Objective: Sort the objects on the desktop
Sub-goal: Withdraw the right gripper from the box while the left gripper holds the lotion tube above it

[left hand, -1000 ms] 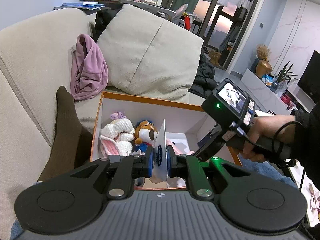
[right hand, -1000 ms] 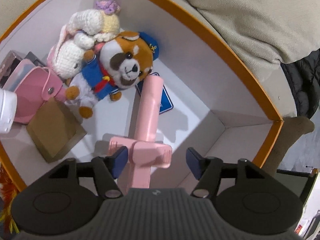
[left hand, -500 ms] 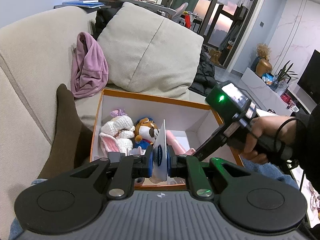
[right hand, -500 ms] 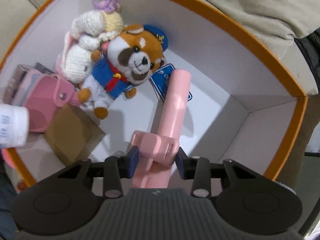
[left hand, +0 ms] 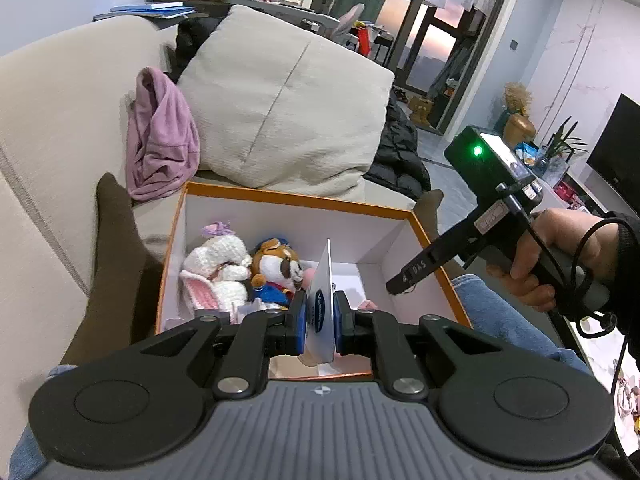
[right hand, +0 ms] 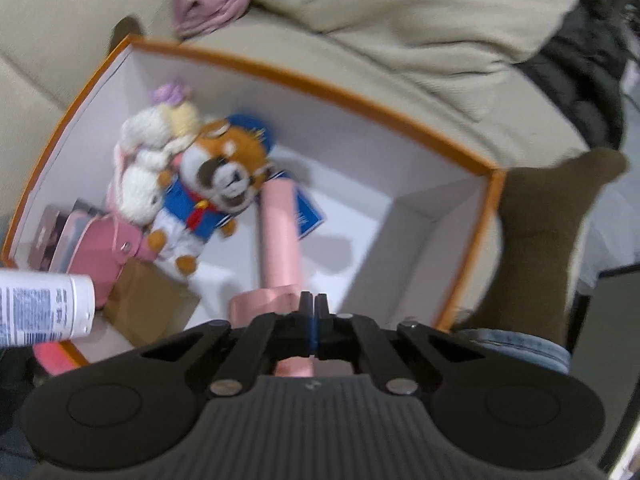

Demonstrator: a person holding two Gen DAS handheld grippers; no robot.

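Left gripper (left hand: 319,322), lower centre of the left wrist view, is clenched on a white Vaseline tube (left hand: 323,312) held upright over the near edge of an orange-rimmed white box (left hand: 296,199) that sits on a beige sofa (left hand: 52,120). Right gripper (right hand: 312,322), bottom centre of the right wrist view, has its fingers pressed together w/ nothing between them, just above the box. Directly beyond its tips a pink handheld fan (right hand: 280,240) lies on the box floor, its tube pointing toward the frame centre. Upper left of it, a red panda plush (right hand: 218,188) in a blue sailor outfit leans against a white crocheted bunny (right hand: 148,152). Pink snap pouch (right hand: 100,256) and small brown box (right hand: 150,304) fill the lower-left corner; a blue card (right hand: 306,208) lies under the fan. In the left wrist view a beige cushion (left hand: 280,100) stands behind the box at centre, a purple garment (left hand: 160,140) to its left. Right wrist view is motion-blurred.
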